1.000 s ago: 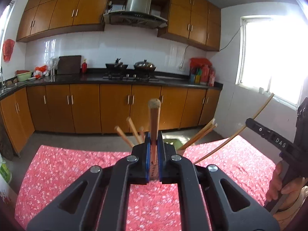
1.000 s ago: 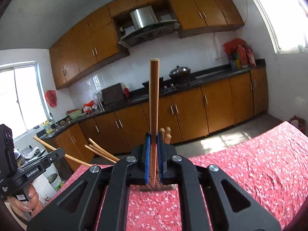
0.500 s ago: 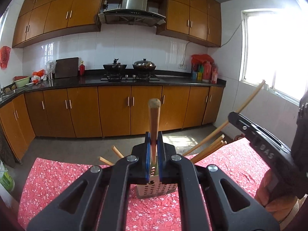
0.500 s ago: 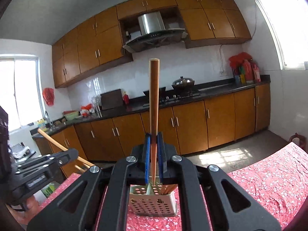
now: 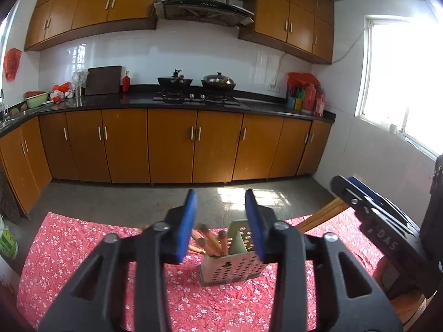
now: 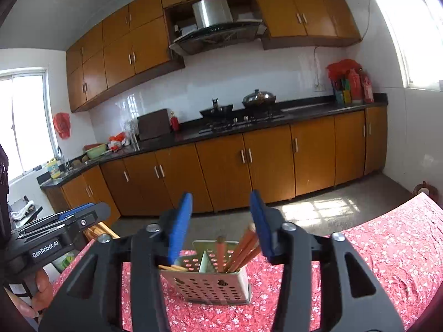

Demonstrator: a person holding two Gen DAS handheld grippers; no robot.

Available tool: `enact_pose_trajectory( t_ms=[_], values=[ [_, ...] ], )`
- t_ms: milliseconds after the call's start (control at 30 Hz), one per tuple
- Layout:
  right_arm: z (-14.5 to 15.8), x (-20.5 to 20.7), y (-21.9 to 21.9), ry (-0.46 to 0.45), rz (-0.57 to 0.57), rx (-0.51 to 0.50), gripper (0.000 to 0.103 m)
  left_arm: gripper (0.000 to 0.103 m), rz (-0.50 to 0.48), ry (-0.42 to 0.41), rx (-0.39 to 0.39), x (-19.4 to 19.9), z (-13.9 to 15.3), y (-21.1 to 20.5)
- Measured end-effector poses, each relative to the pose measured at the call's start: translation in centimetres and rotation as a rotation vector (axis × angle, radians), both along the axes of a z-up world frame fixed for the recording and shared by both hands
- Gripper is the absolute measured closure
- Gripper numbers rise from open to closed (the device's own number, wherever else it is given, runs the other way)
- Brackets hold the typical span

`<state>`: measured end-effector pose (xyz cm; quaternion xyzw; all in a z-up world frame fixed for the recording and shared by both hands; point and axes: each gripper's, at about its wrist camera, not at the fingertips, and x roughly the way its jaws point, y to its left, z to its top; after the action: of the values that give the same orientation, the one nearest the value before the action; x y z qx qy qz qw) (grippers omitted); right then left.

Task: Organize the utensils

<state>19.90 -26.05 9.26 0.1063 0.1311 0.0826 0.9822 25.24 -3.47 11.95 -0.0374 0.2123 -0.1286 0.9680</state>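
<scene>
Blue-padded black two-finger left gripper (image 5: 218, 221): jaws have just been opening and now stand partly apart, released, pads pressing on nothing. Seen through the gap between its pads is the perforated metal utensil holder (image 5: 231, 269), which stands upright on the red floral tablecloth (image 5: 69, 249).

Blue-padded black two-finger right gripper (image 6: 220, 224): jaws likewise have just been opening, now parted, grasping nothing. The holder (image 6: 210, 285) sits between and below its pads, no contact visible.

Wooden chopsticks (image 6: 241, 249) stand in the holder. In the right wrist view, most lean in the compartment right of the holder's central divider; a few lie low in the compartment left of it. In the left wrist view the chopstick ends (image 5: 210, 239) fan out from the holder's left compartment.

More wooden sticks (image 5: 321, 215) show right of the holder in the left wrist view, running behind the right gripper's body; what holds them cannot be told.

A hand (image 6: 41, 290) grips the left gripper's handle, left of the holder in the right wrist view.
</scene>
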Motion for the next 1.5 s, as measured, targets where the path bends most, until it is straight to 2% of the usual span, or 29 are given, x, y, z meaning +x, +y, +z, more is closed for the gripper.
enact_pose_trajectory(
  t_ms=[67, 167, 233, 267, 300, 333, 367, 400, 567, 700, 867, 967, 1200, 1500],
  values=[
    [0.5, -0.6, -0.5, -0.013, -0.01, 0.002, 0.057, 0.061, 0.011, -0.016, -0.021, -0.9, 0.5, 1.1],
    [1.2, -2.3, -1.1, -0.034, -0.028, -0.006, 0.053, 0.047, 0.038, -0.055, -0.035, -3.2, 1.2, 2.6],
    [1.5, -4.0, -1.2, -0.046, -0.046, -0.025, 0.038, 0.039, 0.054, -0.08, -0.033, -5.0, 1.3, 3.3],
    [1.5, -5.0, -1.2, -0.053, -0.056, -0.038, 0.034, 0.031, 0.062, -0.096, -0.029, -6.2, 1.3, 3.7],
    [1.6, -5.5, -1.0, -0.059, -0.062, -0.048, 0.025, 0.021, 0.069, -0.108, -0.022, -7.2, 1.2, 3.8],
    [1.4, -6.7, -0.8, -0.066, -0.071, -0.063, 0.014, 0.015, 0.081, -0.127, -0.01, -8.6, 1.0, 4.0],
    [1.2, -7.7, -0.6, -0.07, -0.08, -0.077, 0.009, 0.006, 0.101, -0.145, 0.007, -10.0, 0.7, 4.1],
    [1.2, -8.3, -0.3, -0.074, -0.085, -0.088, 0.002, 0.004, 0.115, -0.159, 0.02, -11.1, 0.4, 4.2],
    [-0.6, -12.6, 2.3, -0.083, -0.142, -0.198, 0.002, 0.004, 0.192, -0.206, 0.115, -17.1, -2.4, 4.3],
    [-2.4, -15.1, 4.1, -0.071, -0.159, -0.268, 0.002, 0.004, 0.251, -0.209, 0.164, -20.4, -4.8, 4.5],
    [-4.9, -17.7, 5.0, -0.062, -0.145, -0.246, 0.002, 0.004, 0.284, -0.227, 0.199, -23.4, -7.3, 4.7],
    [-6.3, -18.4, 4.7, -0.028, -0.148, -0.229, 0.002, 0.004, 0.266, -0.2, 0.188, -24.0, -8.6, 5.1],
    [-8.7, -19.5, 4.7, -0.003, -0.161, -0.261, 0.002, 0.004, 0.262, -0.131, 0.193, -24.5, -11.6, 5.0],
    [-10.4, -19.9, 4.5, 0.025, -0.153, -0.256, 0.002, 0.004, 0.258, -0.096, 0.182, -24.7, -13.2, 4.6]
  ],
)
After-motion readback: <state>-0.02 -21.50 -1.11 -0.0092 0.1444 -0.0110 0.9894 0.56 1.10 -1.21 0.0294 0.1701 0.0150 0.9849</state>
